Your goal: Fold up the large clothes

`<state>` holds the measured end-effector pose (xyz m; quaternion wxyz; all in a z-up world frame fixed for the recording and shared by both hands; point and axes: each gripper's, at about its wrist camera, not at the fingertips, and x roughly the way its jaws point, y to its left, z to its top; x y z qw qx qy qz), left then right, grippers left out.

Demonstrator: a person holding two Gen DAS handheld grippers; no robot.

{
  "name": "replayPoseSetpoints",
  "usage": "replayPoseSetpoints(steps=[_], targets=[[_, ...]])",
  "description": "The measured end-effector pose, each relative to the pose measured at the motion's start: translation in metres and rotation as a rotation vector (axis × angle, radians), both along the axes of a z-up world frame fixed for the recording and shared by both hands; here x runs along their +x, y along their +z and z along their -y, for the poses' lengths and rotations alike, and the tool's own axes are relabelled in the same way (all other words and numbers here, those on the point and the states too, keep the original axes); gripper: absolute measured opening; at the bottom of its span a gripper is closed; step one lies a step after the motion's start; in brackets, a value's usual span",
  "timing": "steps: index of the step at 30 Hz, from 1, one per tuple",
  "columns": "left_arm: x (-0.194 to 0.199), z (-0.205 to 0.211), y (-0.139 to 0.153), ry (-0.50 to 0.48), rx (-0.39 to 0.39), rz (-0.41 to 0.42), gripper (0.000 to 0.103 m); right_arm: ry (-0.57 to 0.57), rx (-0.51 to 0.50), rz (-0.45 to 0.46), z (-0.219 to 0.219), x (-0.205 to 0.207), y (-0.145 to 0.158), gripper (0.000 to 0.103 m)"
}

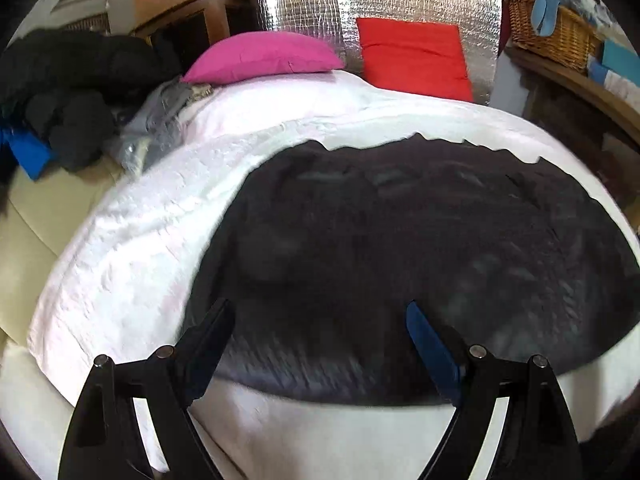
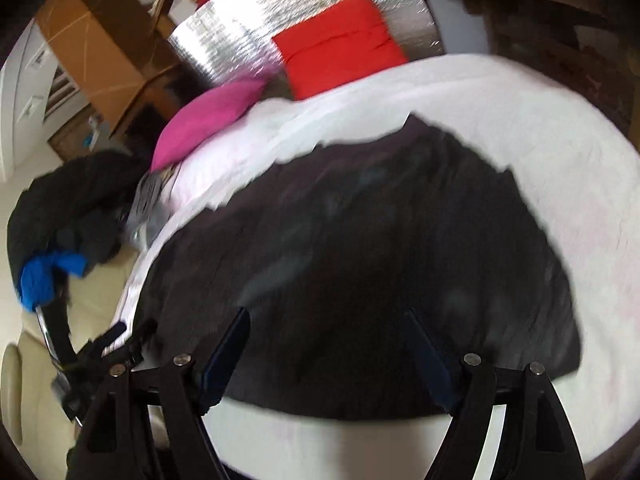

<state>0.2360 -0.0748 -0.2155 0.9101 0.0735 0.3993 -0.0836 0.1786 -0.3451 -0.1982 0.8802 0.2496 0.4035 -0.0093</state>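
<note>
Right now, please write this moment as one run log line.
stage: folding | dark garment spread on white cover | left gripper: open, empty | right gripper: open, empty

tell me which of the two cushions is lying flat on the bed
The pink cushion lies flat at the bed's head; the red cushion stands propped against the silver panel.

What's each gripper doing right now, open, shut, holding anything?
Left gripper: open, holding nothing, above the dark garment.
Right gripper: open, holding nothing, above the same garment.
</note>
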Motion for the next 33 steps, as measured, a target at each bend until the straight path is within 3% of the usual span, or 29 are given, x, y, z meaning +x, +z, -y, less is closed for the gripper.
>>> replayPoseSetpoints(steps=[2,6,10,13,16,18,20,24,29,33], targets=[[-0.001,0.004,-0.01,0.005,0.032,-0.023,0.088,0.029,0.016,-0.032,-0.009,-0.001,-0.011,0.068],[0.001,0.011,-0.023,-0.01,0.071,-0.061,0.09,0.037,-0.019,-0.12,-0.019,0.008,-0.033,0.067],[-0.011,0.005,-0.009,0.035,0.066,-0.046,0.09,0.025,-0.026,-0.088,-0.021,-0.001,-0.022,0.068],[-0.039,0.007,0.012,0.044,0.078,0.034,0.089,0.0,-0.034,-0.04,-0.025,-0.023,-0.006,0.068],[-0.07,0.01,0.038,0.03,0.088,0.123,0.09,-0.018,-0.143,-0.004,-0.035,-0.045,0.018,0.072],[-0.089,0.011,0.056,0.022,0.07,0.151,0.092,-0.027,-0.216,0.028,-0.045,-0.062,0.039,0.073],[-0.107,0.009,0.075,0.021,0.051,0.19,0.092,-0.038,-0.256,0.061,-0.051,-0.077,0.057,0.079],[-0.139,0.0,0.113,0.023,-0.008,0.257,0.093,-0.076,-0.304,0.159,-0.065,-0.115,0.098,0.08],[-0.187,-0.015,0.151,0.142,0.015,0.37,0.093,-0.144,-0.362,0.212,-0.085,-0.154,0.133,0.08],[-0.212,-0.029,0.17,0.136,-0.026,0.36,0.093,-0.189,-0.359,0.218,-0.095,-0.188,0.152,0.08]])
